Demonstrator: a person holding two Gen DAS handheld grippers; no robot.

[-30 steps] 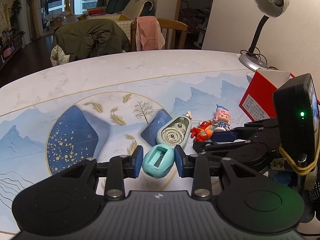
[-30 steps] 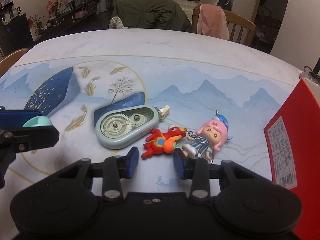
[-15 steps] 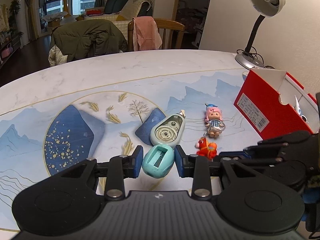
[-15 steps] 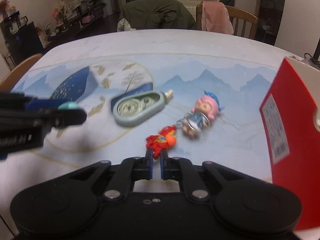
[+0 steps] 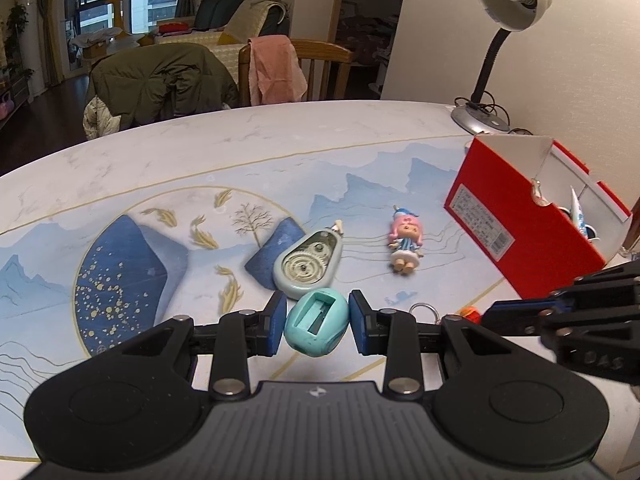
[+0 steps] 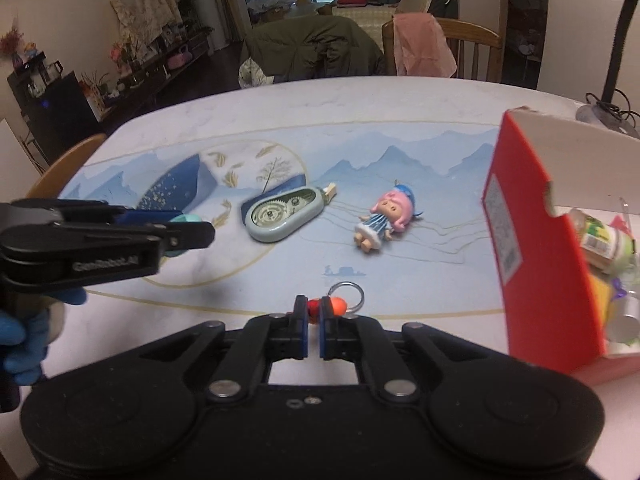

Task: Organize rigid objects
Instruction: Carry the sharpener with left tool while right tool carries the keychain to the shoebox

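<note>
Your left gripper (image 5: pixel 317 323) is clamped on the teal pencil sharpener (image 5: pixel 316 321), its blue pads pressing the rounded sides, slot facing the camera, above the patterned tabletop (image 5: pixel 200 168). Your right gripper (image 6: pixel 314 320) has its jaws drawn nearly together on the red-orange keychain figure (image 6: pixel 326 307), pinched at the fingertips with its metal ring (image 6: pixel 346 295) sticking out past them; the figure hangs clear of the table, near the open red box (image 6: pixel 532 240).

Two things lie loose on the table: the pale green correction tape dispenser (image 5: pixel 307 265), flat on its side just beyond the sharpener, and the pink-haired doll (image 5: pixel 405 240), on its back between the dispenser and the box. The doll and dispenser are apart from each other.

The red box stands at your right with its white inside showing; several items already sit in it, including a green-labelled container (image 6: pixel 604 244), the rest too blurred to name. A desk lamp (image 5: pixel 500 40) stands behind the box.
</note>
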